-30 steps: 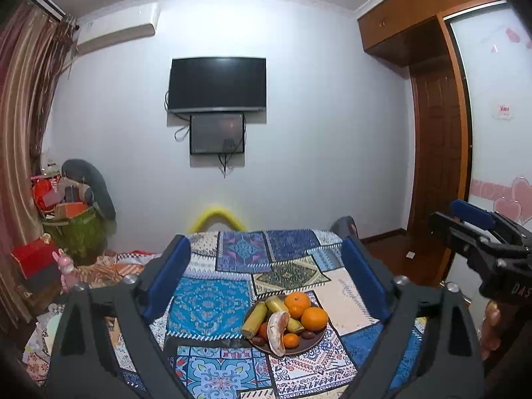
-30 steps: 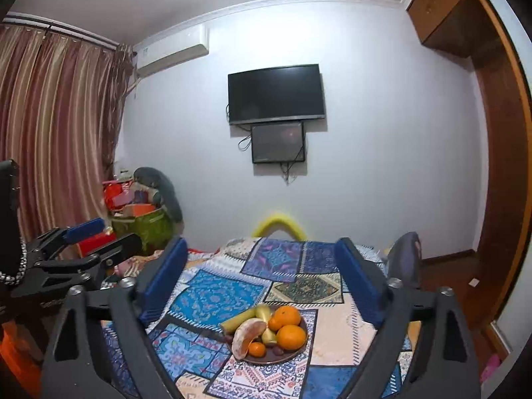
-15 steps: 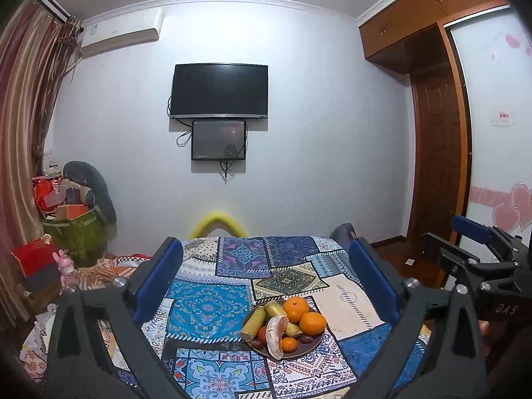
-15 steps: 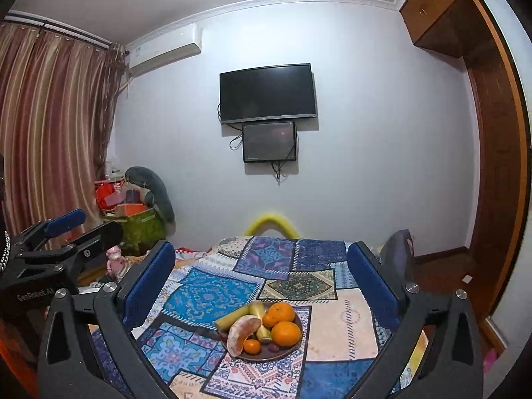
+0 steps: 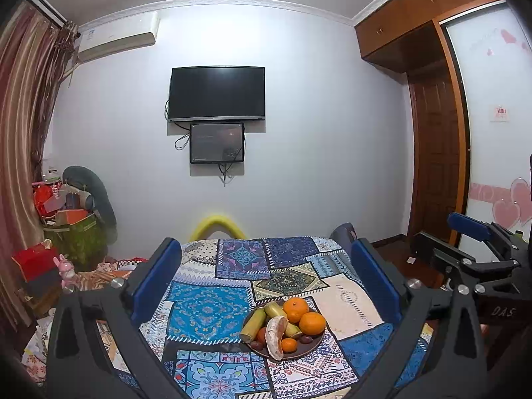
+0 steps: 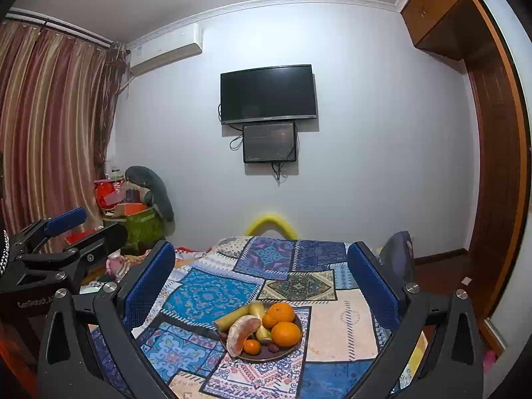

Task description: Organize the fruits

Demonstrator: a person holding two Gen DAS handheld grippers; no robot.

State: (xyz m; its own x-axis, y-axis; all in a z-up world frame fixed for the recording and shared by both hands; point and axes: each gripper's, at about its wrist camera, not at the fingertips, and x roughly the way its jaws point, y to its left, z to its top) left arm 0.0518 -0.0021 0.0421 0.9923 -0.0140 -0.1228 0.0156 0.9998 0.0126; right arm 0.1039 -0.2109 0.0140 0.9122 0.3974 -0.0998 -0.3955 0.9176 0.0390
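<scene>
- Left gripper (image 5: 266,286): jaws wide apart, holding nothing, raised above the patchwork cloth (image 5: 206,309).
- Fruits (image 5: 286,326): oranges, green stalks, a peeled segment, all heaped on one brown plate (image 5: 299,352); fits gathered or awaiting sorting.
- Right gripper (image 6: 262,282): jaws apart, holding nothing.

Patchwork cloth (image 5: 212,309): blue, navy, cream and teal panels with ornate prints. Plate (image 6: 282,352): dark brown. Oranges (image 6: 285,333): bright orange. Bananas (image 5: 253,324): yellow-green. Gripper pads (image 6: 148,286): blue on black frames. Curtains (image 6: 50,133): red-brown, cream-striped. Wall (image 5: 316,116): pale lilac-white. Wardrobe (image 5: 409,30): orange-brown wood.
</scene>
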